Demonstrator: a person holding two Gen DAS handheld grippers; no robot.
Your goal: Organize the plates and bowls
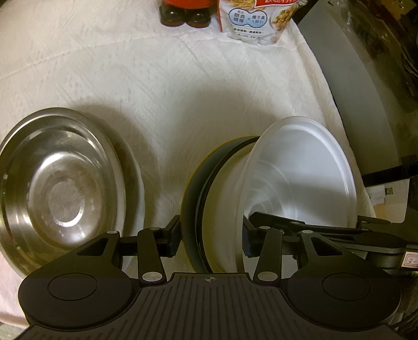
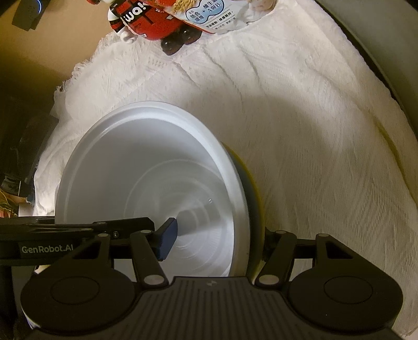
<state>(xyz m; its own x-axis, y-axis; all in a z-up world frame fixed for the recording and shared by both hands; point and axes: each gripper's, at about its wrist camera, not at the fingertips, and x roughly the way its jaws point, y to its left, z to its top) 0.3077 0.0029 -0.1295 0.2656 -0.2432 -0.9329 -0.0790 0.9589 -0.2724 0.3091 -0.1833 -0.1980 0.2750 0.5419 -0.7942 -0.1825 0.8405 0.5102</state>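
Note:
A white bowl (image 1: 300, 167) (image 2: 146, 167) is nested in a dark bowl with a yellow rim (image 1: 193, 198) (image 2: 254, 188) on the white cloth. My left gripper (image 1: 211, 242) is shut across both walls on the stack's near-left side, with one pad outside the dark bowl and one inside the white bowl. My right gripper (image 2: 218, 244) (image 1: 307, 219) straddles the opposite wall. Its blue pad (image 2: 167, 240) hangs inside the white bowl, clear of the wall, and its other finger is half hidden behind the yellow rim. A steel bowl (image 1: 62, 180) rests on a white plate (image 1: 135, 183) at the left.
A red toy bus (image 1: 183, 13) (image 2: 149, 21) and a snack bag (image 1: 248, 21) stand at the back of the cloth (image 1: 156, 91). A grey curved edge (image 1: 352, 91) borders the cloth on the right. The cloth's frayed edge (image 2: 65, 86) ends at the left.

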